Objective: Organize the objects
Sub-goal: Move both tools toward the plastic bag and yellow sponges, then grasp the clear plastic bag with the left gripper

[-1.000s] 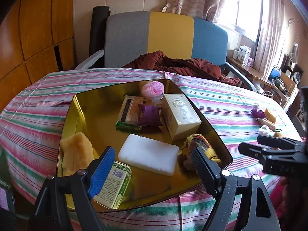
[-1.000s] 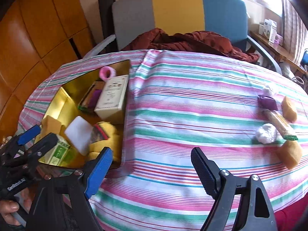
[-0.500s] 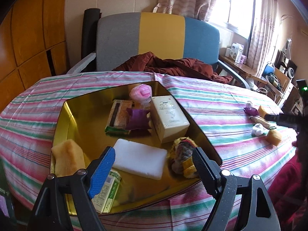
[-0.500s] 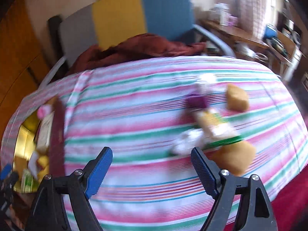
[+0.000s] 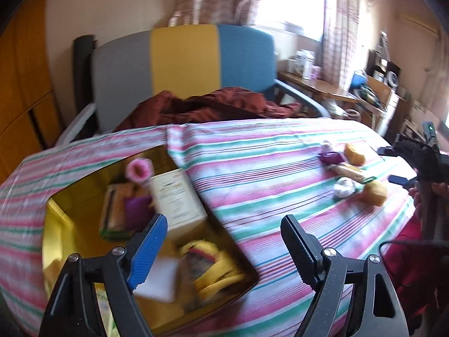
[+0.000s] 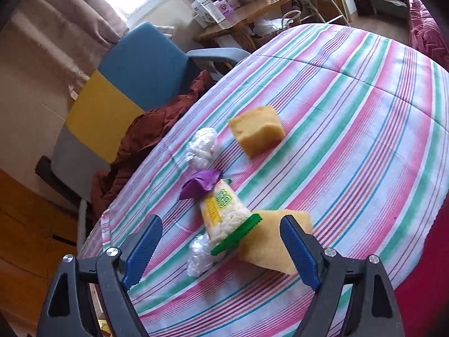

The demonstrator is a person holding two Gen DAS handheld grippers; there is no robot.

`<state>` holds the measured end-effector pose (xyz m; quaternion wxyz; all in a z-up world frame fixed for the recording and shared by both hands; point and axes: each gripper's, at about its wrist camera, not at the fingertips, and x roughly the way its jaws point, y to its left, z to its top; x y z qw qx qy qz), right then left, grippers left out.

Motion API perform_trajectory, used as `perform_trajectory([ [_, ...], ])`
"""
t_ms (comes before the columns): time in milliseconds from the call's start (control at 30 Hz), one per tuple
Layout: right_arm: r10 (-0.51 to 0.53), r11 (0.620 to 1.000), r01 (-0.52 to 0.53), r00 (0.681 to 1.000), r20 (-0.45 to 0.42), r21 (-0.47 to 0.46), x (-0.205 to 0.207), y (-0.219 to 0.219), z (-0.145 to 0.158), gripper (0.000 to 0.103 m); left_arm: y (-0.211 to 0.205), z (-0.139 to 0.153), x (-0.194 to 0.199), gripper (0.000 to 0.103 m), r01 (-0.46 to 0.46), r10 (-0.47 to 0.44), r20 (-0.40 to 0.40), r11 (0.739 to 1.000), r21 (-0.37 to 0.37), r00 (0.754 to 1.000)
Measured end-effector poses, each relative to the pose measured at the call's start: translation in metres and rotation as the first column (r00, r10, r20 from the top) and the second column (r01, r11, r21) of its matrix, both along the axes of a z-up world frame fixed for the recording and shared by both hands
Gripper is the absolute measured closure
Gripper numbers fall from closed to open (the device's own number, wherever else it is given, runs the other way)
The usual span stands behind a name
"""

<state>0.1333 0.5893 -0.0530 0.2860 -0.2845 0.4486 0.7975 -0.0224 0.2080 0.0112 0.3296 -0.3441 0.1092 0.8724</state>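
In the left wrist view, a gold tray (image 5: 70,219) on the striped tablecloth holds a cream box (image 5: 175,196), a pink roll (image 5: 139,170), a purple pouch, a yellow plush (image 5: 213,266) and a white block. My left gripper (image 5: 224,250) hovers open over the tray's right edge, holding nothing. In the right wrist view, loose items lie on the cloth: a snack pack (image 6: 224,219), a purple wrapper (image 6: 200,186), two yellow sponges (image 6: 255,137) (image 6: 272,238) and two clear-wrapped bundles (image 6: 203,147). My right gripper (image 6: 221,250) is just short of the pack. Its jaws are opening with nothing between the pads.
A chair (image 5: 182,61) with a grey, yellow and blue back stands behind the table, with a rust-red cloth (image 5: 213,106) on its seat. A side desk (image 6: 238,16) with small boxes is by the window. Wooden panels line the left wall. The table's rounded edge is close on the right.
The right gripper swung from beside the tray to the loose items on the right and rolled. The left gripper shifted right and rose a little over the tray's right edge.
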Motion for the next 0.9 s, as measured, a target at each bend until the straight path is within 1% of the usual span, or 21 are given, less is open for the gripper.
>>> perform_trajectory([
  [133, 0.026, 1.000, -0.026, 1.000, -0.017, -0.014, -0.004, -0.001, 0.000, 0.016, 0.042, -0.002, -0.003, 0.019, 0.076, -0.076, -0.011, 0.996, -0.037, 0.997],
  [167, 0.028, 0.999, -0.028, 0.999, -0.022, -0.020, -0.003, 0.001, -0.001, 0.016, 0.055, -0.004, -0.003, 0.019, 0.105, -0.106, -0.005, 0.993, -0.044, 0.994],
  [267, 0.034, 0.998, -0.036, 0.998, -0.045, -0.042, -0.001, 0.003, -0.003, 0.016, 0.085, -0.011, -0.003, 0.019, 0.152, -0.151, 0.017, 0.986, -0.064, 0.988],
  [367, 0.038, 0.998, -0.041, 0.998, -0.055, -0.053, -0.001, 0.004, -0.004, 0.015, 0.114, -0.020, -0.001, 0.020, 0.209, -0.206, 0.047, 0.976, -0.069, 0.977],
  [467, 0.045, 0.997, -0.048, 0.997, -0.062, -0.055, -0.001, 0.004, -0.004, 0.015, 0.142, -0.030, 0.004, 0.020, 0.272, -0.267, 0.061, 0.959, -0.078, 0.962],
  [533, 0.048, 0.997, -0.052, 0.996, -0.069, -0.059, -0.001, 0.004, -0.004, 0.015, 0.158, -0.038, 0.006, 0.024, 0.310, -0.305, 0.073, 0.946, -0.089, 0.950],
  [633, 0.034, 0.997, -0.040, 0.996, -0.088, -0.067, 0.002, 0.006, -0.004, 0.015, 0.184, -0.050, 0.007, 0.027, 0.369, -0.360, 0.109, 0.925, -0.085, 0.927],
  [800, -0.017, 0.993, 0.001, 0.991, -0.132, -0.116, 0.011, 0.014, -0.009, 0.015, 0.225, -0.063, 0.013, 0.027, 0.442, -0.429, 0.142, 0.894, -0.074, 0.892],
  [900, -0.026, 0.991, 0.007, 0.990, -0.139, -0.133, 0.011, 0.016, -0.011, 0.015, 0.247, -0.067, 0.016, 0.027, 0.466, -0.453, 0.148, 0.882, -0.065, 0.879],
])
